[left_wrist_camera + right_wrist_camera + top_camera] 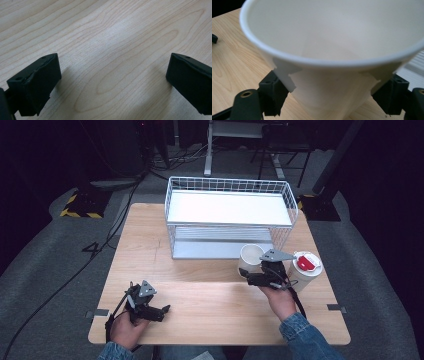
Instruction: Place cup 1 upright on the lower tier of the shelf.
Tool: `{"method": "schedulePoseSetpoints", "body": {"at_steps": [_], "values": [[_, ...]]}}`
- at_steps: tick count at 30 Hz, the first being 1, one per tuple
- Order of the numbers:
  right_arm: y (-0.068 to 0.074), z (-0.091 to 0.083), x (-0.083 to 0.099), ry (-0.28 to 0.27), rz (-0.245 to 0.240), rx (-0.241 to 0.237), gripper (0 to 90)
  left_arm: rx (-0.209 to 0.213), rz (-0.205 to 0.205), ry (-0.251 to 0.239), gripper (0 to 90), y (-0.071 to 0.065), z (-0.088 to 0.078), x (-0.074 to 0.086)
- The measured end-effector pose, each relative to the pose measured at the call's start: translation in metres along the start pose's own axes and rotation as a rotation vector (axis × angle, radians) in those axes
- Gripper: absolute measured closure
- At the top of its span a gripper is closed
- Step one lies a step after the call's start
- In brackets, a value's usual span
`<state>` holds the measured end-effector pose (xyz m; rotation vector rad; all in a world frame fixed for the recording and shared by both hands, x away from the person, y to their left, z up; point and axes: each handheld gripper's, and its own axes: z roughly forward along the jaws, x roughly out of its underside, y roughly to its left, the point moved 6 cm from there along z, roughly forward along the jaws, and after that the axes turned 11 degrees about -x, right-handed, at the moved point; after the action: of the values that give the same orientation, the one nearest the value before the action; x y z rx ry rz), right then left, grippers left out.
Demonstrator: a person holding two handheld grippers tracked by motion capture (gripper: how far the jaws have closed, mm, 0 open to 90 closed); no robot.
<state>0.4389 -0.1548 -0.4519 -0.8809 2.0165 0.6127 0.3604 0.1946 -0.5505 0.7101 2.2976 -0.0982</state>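
Paper cup (332,50), white and open-mouthed, sits pinched between the jaws of the right gripper (250,279), tilted, just in front of the wire rack (229,215) at its right end. Left gripper (159,311) rests on the wooden table (200,295), well in front of the rack near its left end, jaws spread wide over bare wood. Second cup with red-marked lid (306,268) stands just right of the held cup, near the rack's right front corner.

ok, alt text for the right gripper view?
An open white paper cup, empty inside, is clamped between the right gripper's two black jaws just under its rim. The light wooden table lies behind and below it.
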Motion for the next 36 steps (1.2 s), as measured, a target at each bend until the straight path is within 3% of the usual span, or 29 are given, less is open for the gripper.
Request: {"method": "schedulePoseSetpoints", "body": {"at_steps": [8,36], "values": [[-0.007,0.014,-0.004,-0.01,0.014,0.001,23.2,-0.001,0.001,-0.001,0.3,0.0,0.0,0.0],[-0.028,0.073,-0.024,-0.009,-0.011,0.039,23.2,-0.001,-0.001,-0.002,0.3,0.0,0.0,0.0]]}}
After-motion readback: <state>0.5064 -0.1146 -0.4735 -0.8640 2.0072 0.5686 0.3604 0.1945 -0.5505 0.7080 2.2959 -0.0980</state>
